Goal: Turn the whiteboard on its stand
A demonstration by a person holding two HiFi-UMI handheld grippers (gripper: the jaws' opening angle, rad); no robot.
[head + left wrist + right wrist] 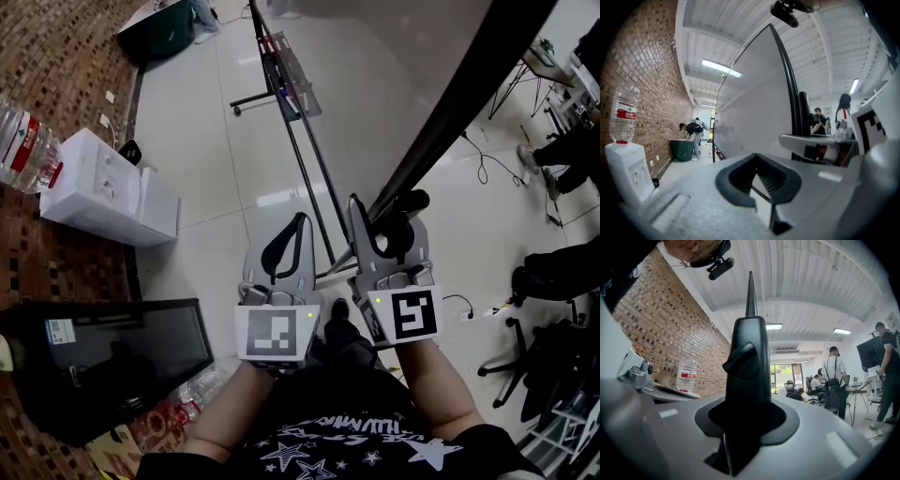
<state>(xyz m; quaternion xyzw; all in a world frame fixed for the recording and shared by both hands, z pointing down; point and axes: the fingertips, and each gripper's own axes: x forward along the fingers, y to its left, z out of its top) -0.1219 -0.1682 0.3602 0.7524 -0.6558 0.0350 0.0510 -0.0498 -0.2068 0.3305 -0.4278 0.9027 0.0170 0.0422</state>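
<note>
The whiteboard point(375, 84) hangs tilted on its wheeled stand point(309, 178), and its black frame edge point(450, 122) runs down to my right gripper point(394, 214). That gripper is shut on the frame edge, which fills the gap between its jaws in the right gripper view point(750, 362). My left gripper point(298, 221) hovers just left of it, beside the stand's post, shut with its tips meeting and nothing held. In the left gripper view the board point(754, 108) rises ahead and to the right of those jaws point(757, 158).
A water dispenser point(108, 187) with a bottle point(23, 141) stands against the brick wall point(56, 56) on the left, with a black screen point(103, 361) nearer me. A green bin point(159, 33) sits far back. Seated people point(562, 150), a chair point(534, 366) and floor cables point(487, 169) are on the right.
</note>
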